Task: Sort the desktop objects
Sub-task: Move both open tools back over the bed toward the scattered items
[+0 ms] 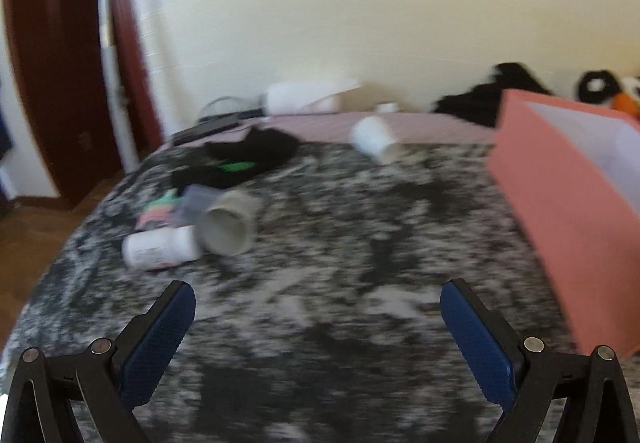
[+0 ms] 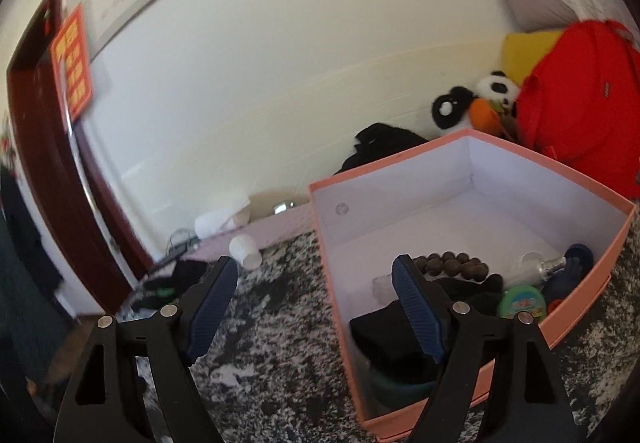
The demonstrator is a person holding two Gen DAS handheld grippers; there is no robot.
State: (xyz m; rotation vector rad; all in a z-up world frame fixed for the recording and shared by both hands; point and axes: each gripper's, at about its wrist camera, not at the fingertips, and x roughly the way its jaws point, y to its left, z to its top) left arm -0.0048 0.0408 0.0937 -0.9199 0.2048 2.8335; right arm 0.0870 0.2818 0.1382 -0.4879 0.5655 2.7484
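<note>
Left wrist view is blurred: my left claw (image 1: 318,301) hangs above the mottled grey cover (image 1: 320,283), jaws wide apart, nothing between them. Ahead and to its left lie a white bottle (image 1: 160,247) and a paper cup (image 1: 228,223) on their sides, touching. The pink box (image 1: 568,203) sits to its right. My right claw (image 2: 314,275) is also spread and empty, its right finger (image 2: 416,307) over the box, which holds brown beads (image 2: 452,263) and a green tin (image 2: 522,301).

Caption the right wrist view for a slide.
Open right gripper above the pink box holding beads.
</note>
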